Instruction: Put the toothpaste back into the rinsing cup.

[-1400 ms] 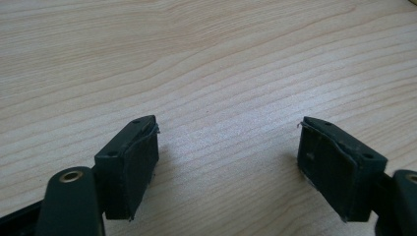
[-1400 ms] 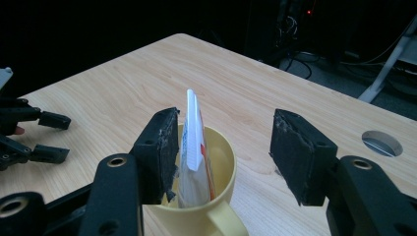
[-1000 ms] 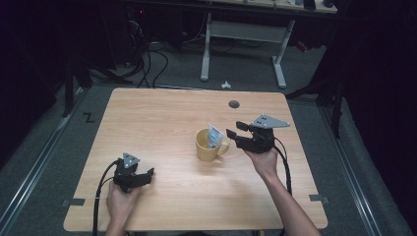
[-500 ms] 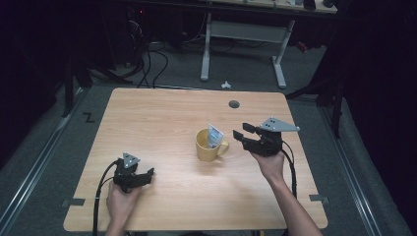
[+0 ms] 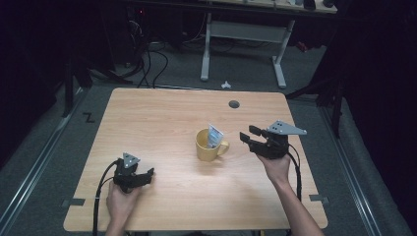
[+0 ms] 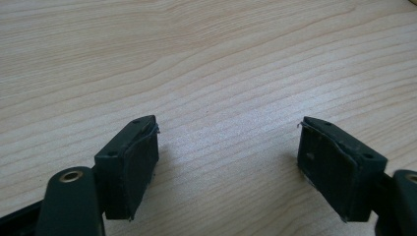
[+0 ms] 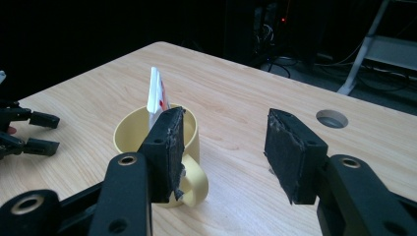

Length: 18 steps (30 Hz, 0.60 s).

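Note:
A yellow mug [image 5: 207, 146] stands near the middle of the wooden table [image 5: 157, 118], its handle toward the right. A white packet [image 5: 215, 135] with blue and red print stands upright inside it. My right gripper [image 5: 247, 136] hovers just right of the handle, open, with nothing between its fingers. In the right gripper view the mug [image 7: 129, 133] and packet [image 7: 157, 94] sit behind the left jaw, and the right gripper [image 7: 223, 135] faces bare wood. My left gripper [image 5: 146, 175] rests open at the front left; in its own view the left gripper [image 6: 228, 160] lies over bare tabletop.
A round cable hole [image 5: 234, 104] is set into the table near its far edge, also in the right gripper view as the hole [image 7: 332, 118]. Beyond the table is a dark floor with cables and a white desk frame [image 5: 241, 54].
My right gripper has drawn back to the right, away from the mug, which stays in place with its packet. The left gripper has not moved.

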Available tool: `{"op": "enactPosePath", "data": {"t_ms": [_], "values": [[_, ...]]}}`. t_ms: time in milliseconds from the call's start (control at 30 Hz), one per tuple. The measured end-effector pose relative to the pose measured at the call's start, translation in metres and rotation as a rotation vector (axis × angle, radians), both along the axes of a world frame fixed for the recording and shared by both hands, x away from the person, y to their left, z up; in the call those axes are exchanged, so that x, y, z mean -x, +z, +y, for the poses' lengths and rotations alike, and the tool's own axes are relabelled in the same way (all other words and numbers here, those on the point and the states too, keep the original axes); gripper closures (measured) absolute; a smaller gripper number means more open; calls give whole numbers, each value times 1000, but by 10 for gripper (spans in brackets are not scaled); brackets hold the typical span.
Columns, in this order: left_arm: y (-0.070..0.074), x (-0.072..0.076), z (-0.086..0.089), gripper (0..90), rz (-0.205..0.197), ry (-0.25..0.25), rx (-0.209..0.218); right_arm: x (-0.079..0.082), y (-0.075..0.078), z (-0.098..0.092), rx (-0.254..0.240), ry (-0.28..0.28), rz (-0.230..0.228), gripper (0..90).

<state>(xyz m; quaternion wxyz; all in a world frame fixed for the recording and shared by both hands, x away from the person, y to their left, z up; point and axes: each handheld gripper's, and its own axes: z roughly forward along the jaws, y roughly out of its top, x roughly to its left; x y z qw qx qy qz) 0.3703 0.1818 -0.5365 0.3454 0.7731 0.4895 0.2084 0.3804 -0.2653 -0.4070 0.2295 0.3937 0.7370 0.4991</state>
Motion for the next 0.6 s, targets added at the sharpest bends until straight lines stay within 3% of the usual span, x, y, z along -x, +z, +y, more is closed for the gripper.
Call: {"op": "enactPosePath", "data": {"t_ms": [600], "values": [[0, 0, 0, 236, 0, 1, 1, 13, -9, -23, -18, -46, 2, 494]]}}
